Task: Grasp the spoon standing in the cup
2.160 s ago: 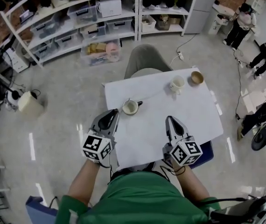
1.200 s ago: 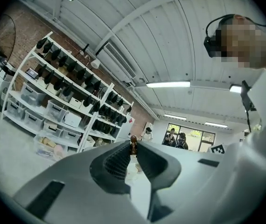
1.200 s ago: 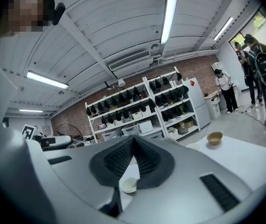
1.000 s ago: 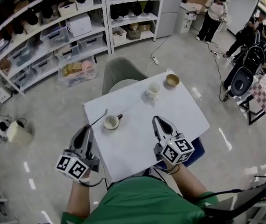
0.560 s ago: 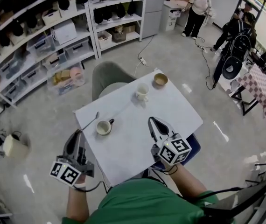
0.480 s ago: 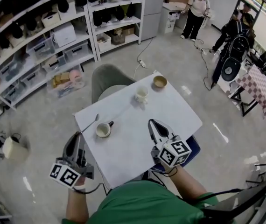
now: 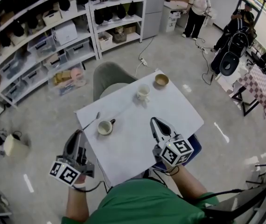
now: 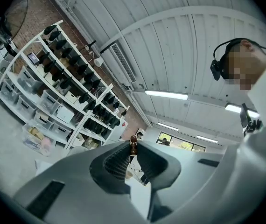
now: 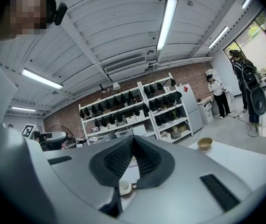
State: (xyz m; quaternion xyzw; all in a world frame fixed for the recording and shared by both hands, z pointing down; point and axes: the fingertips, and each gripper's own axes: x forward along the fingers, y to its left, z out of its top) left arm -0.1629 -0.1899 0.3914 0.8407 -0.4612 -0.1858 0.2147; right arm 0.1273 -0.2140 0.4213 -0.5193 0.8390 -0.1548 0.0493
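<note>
Your left gripper (image 8: 133, 148) is clenched on the spoon (image 7: 91, 120), with the jaws nearly together and a thin dark sliver pinched at their tips. From the head view, the spoon runs out from those tips up and to the right, bowl end farthest from you, over the left corner of the table (image 7: 137, 139). It is out of the cup (image 7: 105, 127), which stands just right of it on the table (handle toward the upper right).

Your right gripper (image 9: 132, 143) is closed on nothing, pads pressed together, and hovers over the near right part of the table.

The left cube (image 7: 66, 172) and right cube (image 7: 177, 151) show black-and-white square patterns (codes, not words).

Farther across the table stand a second cup (image 7: 143, 92) and a bowl (image 7: 161, 80). On the shelves (image 7: 53, 29) behind, box labels are too small to read.
</note>
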